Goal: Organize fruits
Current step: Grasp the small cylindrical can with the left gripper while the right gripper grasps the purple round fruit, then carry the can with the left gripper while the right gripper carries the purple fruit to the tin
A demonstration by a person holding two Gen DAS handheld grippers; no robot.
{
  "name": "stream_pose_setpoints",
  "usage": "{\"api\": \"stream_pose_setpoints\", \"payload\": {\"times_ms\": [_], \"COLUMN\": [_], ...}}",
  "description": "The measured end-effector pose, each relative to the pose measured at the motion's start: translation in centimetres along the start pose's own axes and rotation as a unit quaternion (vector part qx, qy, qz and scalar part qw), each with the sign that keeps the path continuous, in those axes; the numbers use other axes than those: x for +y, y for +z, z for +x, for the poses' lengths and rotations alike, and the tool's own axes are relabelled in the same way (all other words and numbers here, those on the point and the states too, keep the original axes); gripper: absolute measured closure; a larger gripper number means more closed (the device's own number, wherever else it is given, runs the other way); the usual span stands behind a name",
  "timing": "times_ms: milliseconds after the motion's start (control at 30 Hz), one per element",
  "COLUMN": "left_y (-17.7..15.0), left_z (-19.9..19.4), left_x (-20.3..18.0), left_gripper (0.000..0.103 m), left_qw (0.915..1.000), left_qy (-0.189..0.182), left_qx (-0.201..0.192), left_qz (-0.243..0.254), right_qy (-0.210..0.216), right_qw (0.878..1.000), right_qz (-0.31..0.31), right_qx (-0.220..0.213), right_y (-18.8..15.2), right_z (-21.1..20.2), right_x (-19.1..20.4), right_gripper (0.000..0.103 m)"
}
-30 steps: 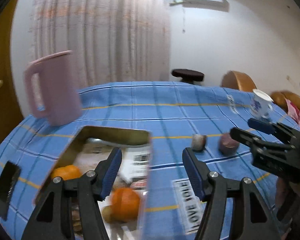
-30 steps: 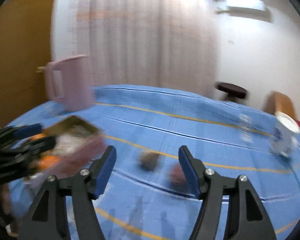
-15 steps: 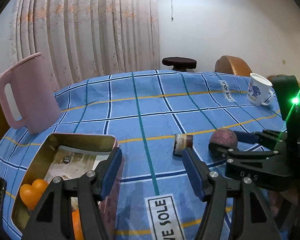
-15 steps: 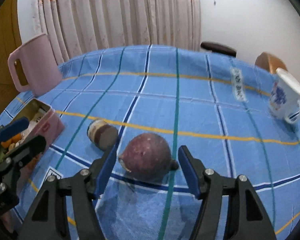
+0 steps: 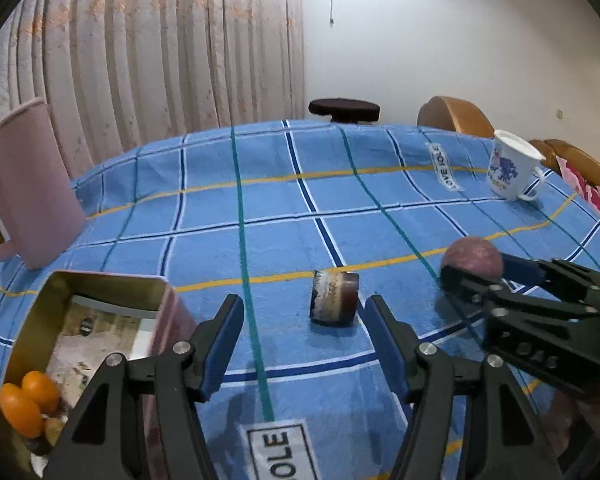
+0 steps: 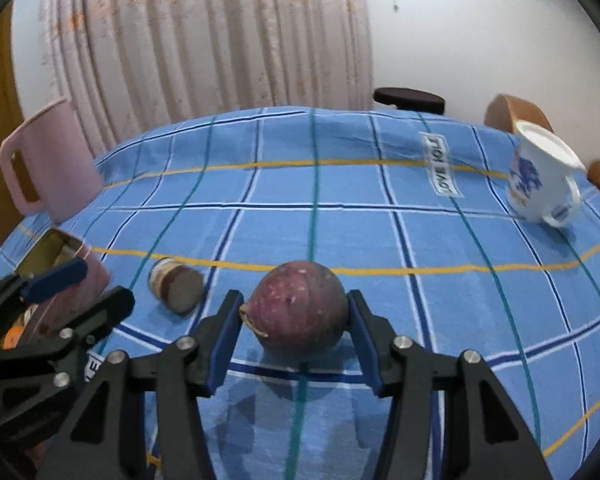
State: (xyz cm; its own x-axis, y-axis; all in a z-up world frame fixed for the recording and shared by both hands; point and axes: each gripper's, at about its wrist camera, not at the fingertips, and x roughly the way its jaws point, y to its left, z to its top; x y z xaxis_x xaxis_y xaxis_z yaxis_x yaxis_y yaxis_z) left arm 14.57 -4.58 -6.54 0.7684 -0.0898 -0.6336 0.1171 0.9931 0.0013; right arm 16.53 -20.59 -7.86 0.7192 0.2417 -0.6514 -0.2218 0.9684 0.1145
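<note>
The blue checked cloth [image 5: 260, 208] on the desk carries sewn labels; one near the white mug [image 6: 540, 176] reads "LOVE SOLE", and the mug shows a blue print too small to read.

The right gripper [image 6: 296, 320] points downward at the cloth, its jaws on either side of a round purple fruit [image 6: 300, 308] that sits on the cloth at about 12 o'clock from the gripper's body. The jaws have just been closing; the blue pads stand right at the fruit's sides, but whether they press on it cannot be told.

The left gripper [image 5: 304, 344] also tilts down, jaws apart with nothing between them. A short brown, banded cylinder [image 5: 334, 298] lies on its side just ahead, at roughly 12 o'clock. A pink tin [image 5: 96, 320] holding oranges [image 5: 28, 400] sits at its 9 o'clock, a pink jug [image 5: 24, 184] beyond at 10 o'clock.
</note>
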Motion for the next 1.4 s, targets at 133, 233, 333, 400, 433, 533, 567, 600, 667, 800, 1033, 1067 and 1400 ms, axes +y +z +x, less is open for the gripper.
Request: {"api": "stream_pose_setpoints", "payload": {"times_ms": [133, 233, 333, 400, 433, 533, 567, 600, 667, 800, 1033, 1067, 1400], "left_y": [0.4, 0.6, 0.8, 0.9, 0.9, 0.9, 0.9, 0.9, 0.8, 0.7, 0.7, 0.7, 0.7], "left_z": [1.3, 1.8, 2.9, 3.2, 3.3, 3.2, 3.2, 3.1, 2.6, 1.6, 0.4, 0.2, -1.0], "left_x": [-0.5, -0.9, -1.0, -1.1, -1.4, -1.6, -1.6, -1.5, -1.4, -1.0, -0.6, -0.6, -0.3], "left_gripper": [0.039, 0.040, 0.047, 0.065, 0.066, 0.071, 0.071, 0.071, 0.071, 0.071, 0.071, 0.071, 0.071], "left_qw": [0.9995, 0.9992, 0.9981, 0.9978, 0.9977, 0.9973, 0.9973, 0.9975, 0.9978, 0.9986, 0.9989, 0.9988, 0.9977], "left_qy": [-0.025, -0.032, -0.040, -0.043, -0.042, -0.051, -0.051, -0.049, -0.053, -0.050, -0.043, -0.043, -0.036], "left_qx": [0.020, 0.025, 0.047, 0.050, 0.054, 0.052, 0.051, 0.049, 0.040, 0.016, -0.015, -0.019, -0.054], "left_qz": [-0.005, -0.002, -0.002, 0.002, 0.006, 0.010, 0.010, 0.010, 0.007, -0.002, -0.012, -0.012, -0.019], "right_qy": [-0.002, -0.002, 0.006, 0.004, 0.002, 0.001, 0.002, 0.003, 0.007, 0.014, 0.024, 0.026, 0.033], "right_qw": [1.000, 1.000, 1.000, 1.000, 1.000, 1.000, 1.000, 1.000, 1.000, 0.999, 0.998, 0.998, 0.995], "right_qz": [0.001, 0.009, 0.016, 0.014, 0.012, 0.009, 0.009, 0.009, 0.009, 0.007, -0.003, -0.005, -0.020], "right_qx": [-0.009, -0.014, -0.010, -0.014, -0.015, -0.016, -0.018, -0.019, -0.024, -0.042, -0.060, -0.065, -0.093], "right_y": [0.0, 0.0, -0.2, -0.1, -0.2, -0.1, -0.2, -0.2, -0.2, -0.3, -0.4, -0.4, -0.6], "right_z": [-0.4, -0.5, -0.5, -0.6, -0.7, -0.7, -0.8, -0.9, -1.0, -1.7, -2.4, -2.6, -3.6], "right_x": [0.0, -0.3, -0.5, -0.4, -0.3, -0.2, -0.2, -0.2, -0.2, -0.2, 0.2, 0.3, 0.7], "right_gripper": [0.048, 0.048, 0.048, 0.048, 0.048, 0.048, 0.048, 0.048, 0.048, 0.048, 0.048, 0.048, 0.048]}}
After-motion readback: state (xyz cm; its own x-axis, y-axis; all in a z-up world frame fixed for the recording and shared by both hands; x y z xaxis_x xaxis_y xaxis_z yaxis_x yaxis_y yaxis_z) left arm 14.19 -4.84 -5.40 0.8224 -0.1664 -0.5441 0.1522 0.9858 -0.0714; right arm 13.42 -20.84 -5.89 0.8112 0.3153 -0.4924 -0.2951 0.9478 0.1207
